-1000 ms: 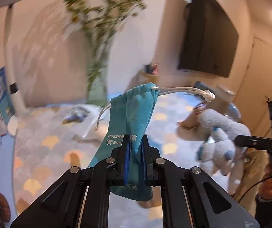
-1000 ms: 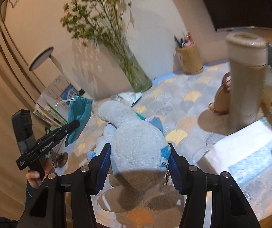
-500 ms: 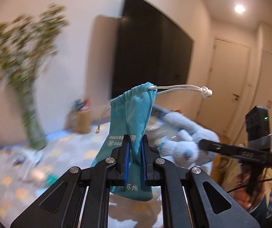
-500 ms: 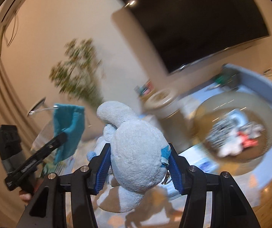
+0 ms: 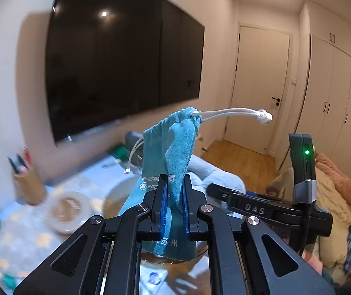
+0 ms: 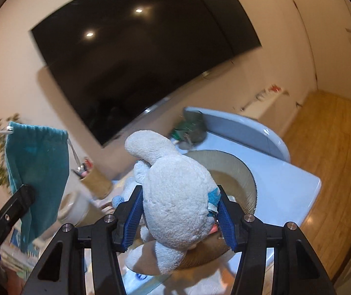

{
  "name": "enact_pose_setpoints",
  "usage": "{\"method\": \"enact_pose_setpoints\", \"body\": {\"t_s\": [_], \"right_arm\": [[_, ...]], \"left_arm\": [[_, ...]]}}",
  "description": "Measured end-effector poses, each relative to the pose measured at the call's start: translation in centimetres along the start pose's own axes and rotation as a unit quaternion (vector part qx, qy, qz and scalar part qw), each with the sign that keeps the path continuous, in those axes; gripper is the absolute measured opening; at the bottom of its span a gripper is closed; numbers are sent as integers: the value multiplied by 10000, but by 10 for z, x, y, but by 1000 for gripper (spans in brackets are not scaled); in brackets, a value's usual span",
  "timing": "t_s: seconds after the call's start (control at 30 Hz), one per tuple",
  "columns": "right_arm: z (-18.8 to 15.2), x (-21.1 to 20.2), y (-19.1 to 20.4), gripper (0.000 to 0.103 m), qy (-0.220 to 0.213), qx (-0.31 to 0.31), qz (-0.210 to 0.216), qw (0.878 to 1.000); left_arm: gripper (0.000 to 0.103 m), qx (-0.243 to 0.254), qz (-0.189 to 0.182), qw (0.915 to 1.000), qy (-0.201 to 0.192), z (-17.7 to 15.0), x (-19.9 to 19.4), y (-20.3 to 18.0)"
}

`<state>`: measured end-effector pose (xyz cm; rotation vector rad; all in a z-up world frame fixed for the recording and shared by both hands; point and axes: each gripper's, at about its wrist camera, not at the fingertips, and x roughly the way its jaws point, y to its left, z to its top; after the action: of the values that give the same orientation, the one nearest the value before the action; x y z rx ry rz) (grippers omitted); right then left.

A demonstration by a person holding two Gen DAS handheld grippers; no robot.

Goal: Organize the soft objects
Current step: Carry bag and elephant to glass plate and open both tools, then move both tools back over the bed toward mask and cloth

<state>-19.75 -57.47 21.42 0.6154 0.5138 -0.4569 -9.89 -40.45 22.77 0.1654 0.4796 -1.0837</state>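
**Both soft items held aloft over the woven basket**

The teal drawstring pouch (image 5: pixel 168 152) is pinched between the narrow-set jaws of the left gripper (image 5: pixel 174 211), held well up in the air with its gathered mouth on top and its white cord (image 5: pixel 234 113) arcing out to the right, ending in a knot. In the right wrist view the same pouch hangs at the left edge, clear of everything else. The grey-white plush toy (image 6: pixel 175 196) sits squeezed between the blue pads of the right gripper (image 6: pixel 179 218), whose jaws stand fairly wide because the stuffed body fills the gap; one ear or limb sticks up above the grip.

Directly beyond and below the plush lies a round woven basket (image 6: pixel 246 179), its ribbed rim showing to the right of the toy. It rests on a pale blue surface (image 6: pixel 286 184) in front of a large dark wall screen (image 6: pixel 138 56). A pen holder (image 6: pixel 96 182) stands further left; in the left wrist view it is blurred, as is a round pale container (image 5: pixel 67 211) beside it.

The step in hand looks like the carry: both items are lifted and being brought toward the basket, neither yet released. The next move would call for lowering the plush until it is inside the rim before parting the jaws, then bringing the pouch over the same opening. The trailing cord could snag on the rim or the other gripper, so the pouch wants a clean, vertical drop.
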Motion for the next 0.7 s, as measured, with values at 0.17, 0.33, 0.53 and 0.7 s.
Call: {"method": "enact_pose_setpoints", "body": {"t_s": [0.17,0.33,0.53,0.7], "right_arm": [[1,38,-23,56,301,287,-8,9991],[3,52,-39,73,335,517,-87,9981],[7,35,-44,73,241,487,-190,9983],[1,16,-35,73,182,425,-111,9989]], "left_arm": [[9,57,246,9994,235,-6,45,-1],[32,147,433,9986,267,-3,64,-8],[41,42,280,9981,546,-9,62,-3],[42,251,95,9989,376,-11,18,-9]]}}
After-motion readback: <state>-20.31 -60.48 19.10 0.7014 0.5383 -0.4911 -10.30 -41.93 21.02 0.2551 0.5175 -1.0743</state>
